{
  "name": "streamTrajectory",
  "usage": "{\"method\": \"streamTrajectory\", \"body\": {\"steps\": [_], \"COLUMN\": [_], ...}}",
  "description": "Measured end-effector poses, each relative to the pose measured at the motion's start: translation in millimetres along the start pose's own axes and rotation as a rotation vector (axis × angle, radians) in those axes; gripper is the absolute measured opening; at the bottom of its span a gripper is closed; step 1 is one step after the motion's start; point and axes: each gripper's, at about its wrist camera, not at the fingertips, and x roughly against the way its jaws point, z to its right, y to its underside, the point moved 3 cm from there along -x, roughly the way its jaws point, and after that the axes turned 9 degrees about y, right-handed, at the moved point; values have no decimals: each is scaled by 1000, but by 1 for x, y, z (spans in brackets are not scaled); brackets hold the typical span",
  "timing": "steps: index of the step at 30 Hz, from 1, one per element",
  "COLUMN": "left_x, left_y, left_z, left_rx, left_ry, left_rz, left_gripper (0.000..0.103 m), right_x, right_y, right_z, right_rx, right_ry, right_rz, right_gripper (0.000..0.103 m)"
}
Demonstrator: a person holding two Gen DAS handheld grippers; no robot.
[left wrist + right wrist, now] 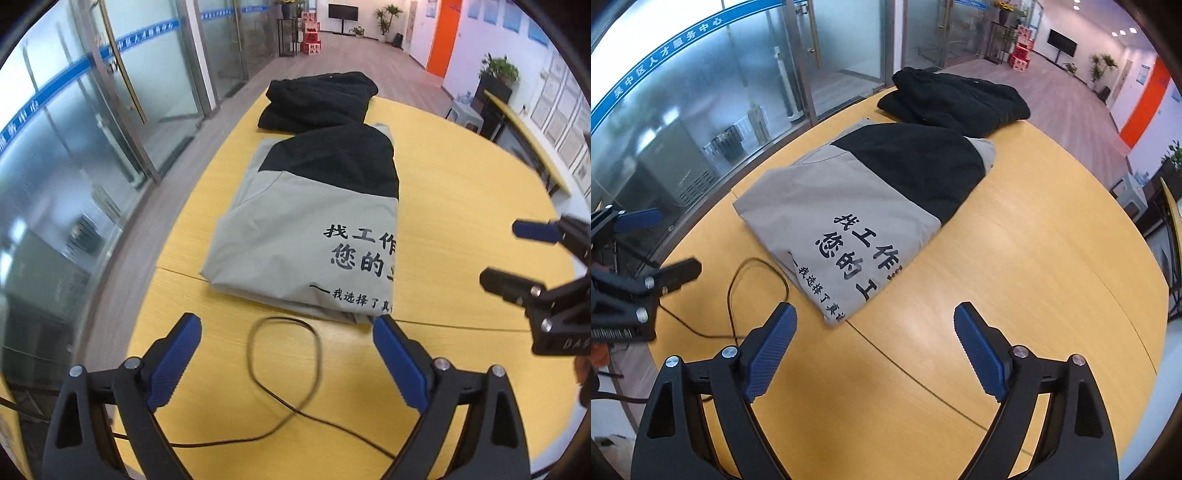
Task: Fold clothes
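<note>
A grey and black jacket with black Chinese print lies folded on the yellow table; it also shows in the right wrist view. A folded black garment lies just beyond it, touching its far end, and shows in the right wrist view. My left gripper is open and empty, just short of the jacket's near edge. My right gripper is open and empty, near the jacket's near corner. Each gripper shows in the other's view: the right, the left.
A thin black cable loops on the table in front of the jacket, also in the right wrist view. Glass partitions stand along the left. A seam crosses the tabletop. A desk and stool stand at the right.
</note>
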Motion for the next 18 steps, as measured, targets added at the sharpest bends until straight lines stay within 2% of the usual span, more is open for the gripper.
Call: {"method": "streamTrajectory", "body": {"steps": [6,18], "left_x": [8,6], "left_y": [-4,-10], "left_z": [1,-15], "left_rx": [15,-12], "left_ry": [36,41], "left_rz": [5,-3], "left_gripper": [99,100], "right_x": [8,6], "right_y": [-5,-16], "right_z": [-11,-27], "right_rx": [1,35], "right_ry": [12,45], "right_rz": [11,1], "right_gripper": [88,88]}}
